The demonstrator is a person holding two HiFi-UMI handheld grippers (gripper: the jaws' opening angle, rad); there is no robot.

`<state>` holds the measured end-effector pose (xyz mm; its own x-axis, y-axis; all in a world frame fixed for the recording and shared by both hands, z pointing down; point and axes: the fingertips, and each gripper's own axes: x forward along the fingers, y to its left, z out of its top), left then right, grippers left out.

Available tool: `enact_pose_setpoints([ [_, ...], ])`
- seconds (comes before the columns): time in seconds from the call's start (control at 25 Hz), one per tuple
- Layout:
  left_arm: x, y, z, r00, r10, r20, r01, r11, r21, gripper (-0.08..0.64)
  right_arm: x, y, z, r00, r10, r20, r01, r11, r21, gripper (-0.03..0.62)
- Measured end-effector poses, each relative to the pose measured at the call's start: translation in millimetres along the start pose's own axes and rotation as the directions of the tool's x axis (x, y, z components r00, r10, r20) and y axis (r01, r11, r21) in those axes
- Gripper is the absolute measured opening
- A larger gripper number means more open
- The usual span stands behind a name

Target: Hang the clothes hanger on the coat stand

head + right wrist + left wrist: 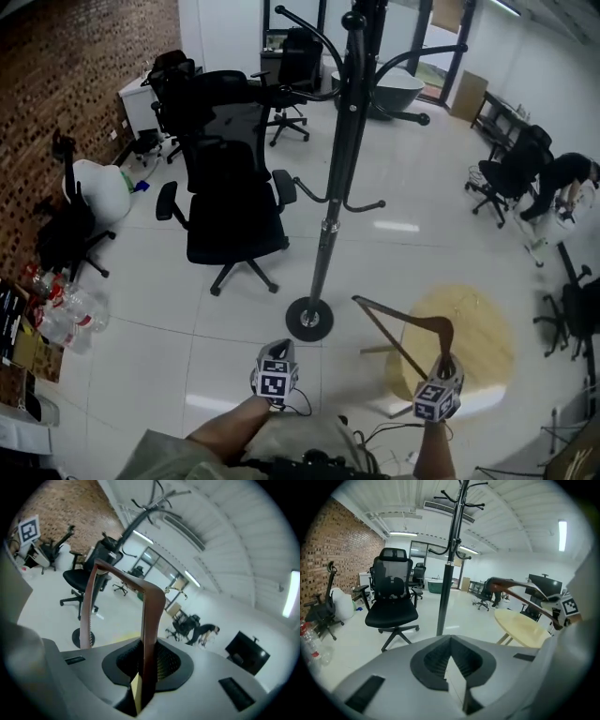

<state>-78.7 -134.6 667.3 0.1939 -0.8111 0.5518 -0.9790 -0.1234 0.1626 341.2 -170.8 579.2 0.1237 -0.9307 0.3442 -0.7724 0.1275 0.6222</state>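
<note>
A brown wooden clothes hanger (412,322) is lifted above the round wooden table (483,352). My right gripper (441,373) is shut on one of its arms. In the right gripper view the hanger (150,616) rises straight out from between the pads of that gripper (144,670). The black coat stand (337,178) stands ahead of me on its round base (309,319), with curved hooks partway up and at the top. My left gripper (279,352) hovers near the base, shut and holding nothing. In the left gripper view, that gripper (450,660) faces the stand (447,569).
A black office chair (230,211) stands just left of the stand, with more chairs behind it. Bottles (66,314) and boxes lie by the brick wall at left. A person (558,183) bends over among chairs at far right.
</note>
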Motion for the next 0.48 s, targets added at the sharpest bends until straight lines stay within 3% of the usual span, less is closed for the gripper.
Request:
enact_pose_setpoints([
  [0.2,-24,79,8,1.0,-0.025,0.02,0.025,1.0,-0.012,0.017,-60,103,176,0.971,0.055,0.233,-0.017,0.986,-0.163,0.029],
  [0.32,-39,114,4,1.0,-0.015,0.028,0.016,0.999,-0.037,0.017,-69,162,235,0.933,0.12,0.338,-0.057,0.98,-0.191,0.029],
  [0.48,-49,150,-2,0.999,0.041,0.034,-0.038,0.996,-0.081,0.017,-57,221,281,0.895,0.228,0.383,-0.12,0.951,-0.285,0.03],
])
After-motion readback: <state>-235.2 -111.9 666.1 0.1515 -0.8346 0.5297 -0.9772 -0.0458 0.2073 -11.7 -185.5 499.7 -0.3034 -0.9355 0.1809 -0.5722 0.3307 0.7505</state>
